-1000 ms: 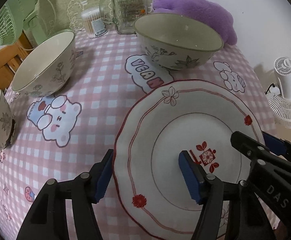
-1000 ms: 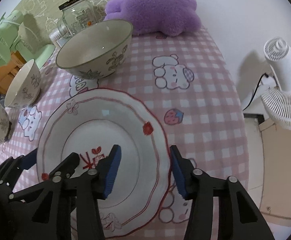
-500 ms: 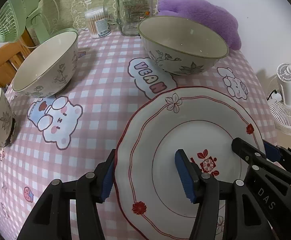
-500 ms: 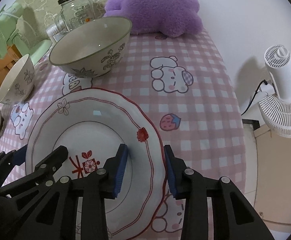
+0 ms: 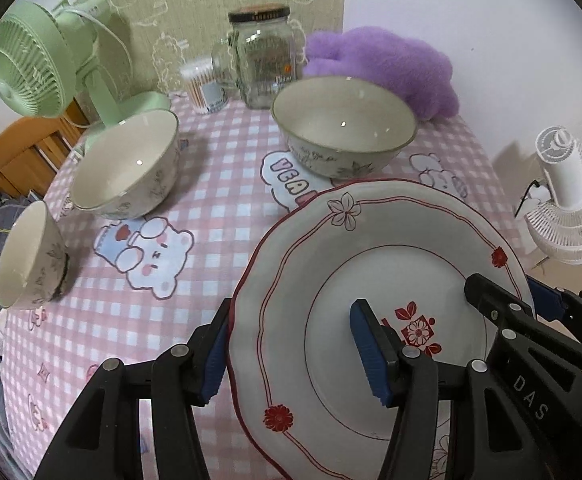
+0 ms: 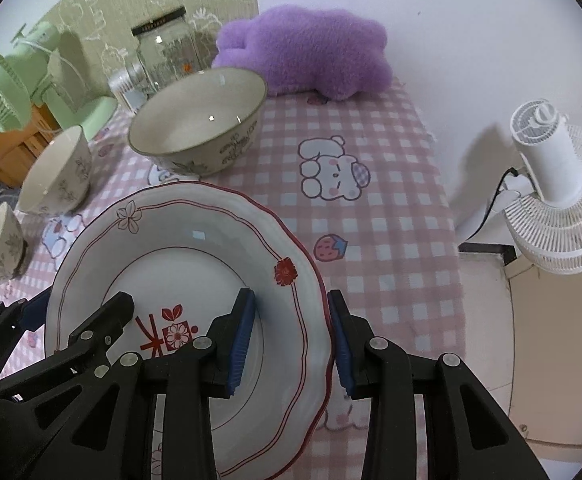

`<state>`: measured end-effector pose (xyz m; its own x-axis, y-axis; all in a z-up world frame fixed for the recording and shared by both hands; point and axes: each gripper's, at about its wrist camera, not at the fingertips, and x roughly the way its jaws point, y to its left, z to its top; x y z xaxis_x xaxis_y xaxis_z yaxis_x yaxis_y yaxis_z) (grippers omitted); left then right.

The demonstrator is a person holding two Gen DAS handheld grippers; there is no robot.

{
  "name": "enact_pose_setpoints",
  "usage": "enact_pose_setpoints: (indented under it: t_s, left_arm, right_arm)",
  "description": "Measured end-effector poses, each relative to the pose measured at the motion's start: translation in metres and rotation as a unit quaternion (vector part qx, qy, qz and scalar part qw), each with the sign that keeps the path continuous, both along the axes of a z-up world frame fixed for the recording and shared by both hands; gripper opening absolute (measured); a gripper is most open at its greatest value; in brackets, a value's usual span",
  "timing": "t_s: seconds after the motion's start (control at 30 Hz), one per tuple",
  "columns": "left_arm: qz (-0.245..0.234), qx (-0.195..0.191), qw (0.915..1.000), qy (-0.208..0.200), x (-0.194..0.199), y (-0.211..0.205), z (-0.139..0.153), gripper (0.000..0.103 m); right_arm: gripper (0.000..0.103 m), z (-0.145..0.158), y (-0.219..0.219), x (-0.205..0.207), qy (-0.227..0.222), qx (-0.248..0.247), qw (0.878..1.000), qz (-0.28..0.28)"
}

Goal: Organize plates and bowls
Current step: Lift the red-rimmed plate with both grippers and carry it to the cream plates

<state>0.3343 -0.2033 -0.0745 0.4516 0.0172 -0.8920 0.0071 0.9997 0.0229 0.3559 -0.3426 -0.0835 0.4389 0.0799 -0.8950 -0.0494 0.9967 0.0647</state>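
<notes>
The plate (image 5: 375, 280) is now pinched at opposite rims by the left gripper (image 5: 295, 352) and right gripper (image 6: 291, 340), both narrowed onto it. It has been raised off the cloth (image 5: 211, 184), near the big bowl (image 5: 343, 124); stacking can follow.

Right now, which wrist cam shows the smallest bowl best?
Left wrist view: the smallest bowl sits at the left edge, large, its inside and floral wall visible. The right wrist view shows it smaller, at the far left edge, near the left gripper's arm.
</notes>
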Motion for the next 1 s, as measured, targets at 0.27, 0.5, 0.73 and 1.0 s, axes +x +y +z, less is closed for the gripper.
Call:
enact_pose_setpoints:
  t_s: [0.27,0.5,0.73,1.0]
  left_arm:
    - [-0.023,0.0,0.9995,-0.021,-0.028,0.001,0.029,0.059]
    - [-0.051,-0.013,0.9981,-0.032,-0.059,0.011,0.045,0.059]
    - [-0.082,-0.023,0.9956,-0.04,-0.096,0.027,0.055,0.059]
    - [-0.118,-0.031,0.9917,-0.041,-0.135,0.042,0.054,0.058]
  right_arm:
    - [0.04,0.033,0.001,-0.038,-0.02,-0.003,0.999,-0.025]
    - [0.04,0.053,0.012,-0.08,-0.031,-0.018,0.998,-0.053]
    - [0.04,0.066,0.03,-0.125,-0.035,-0.034,0.996,-0.079]
    - [0.04,0.071,0.047,-0.176,-0.036,-0.044,0.991,-0.118]
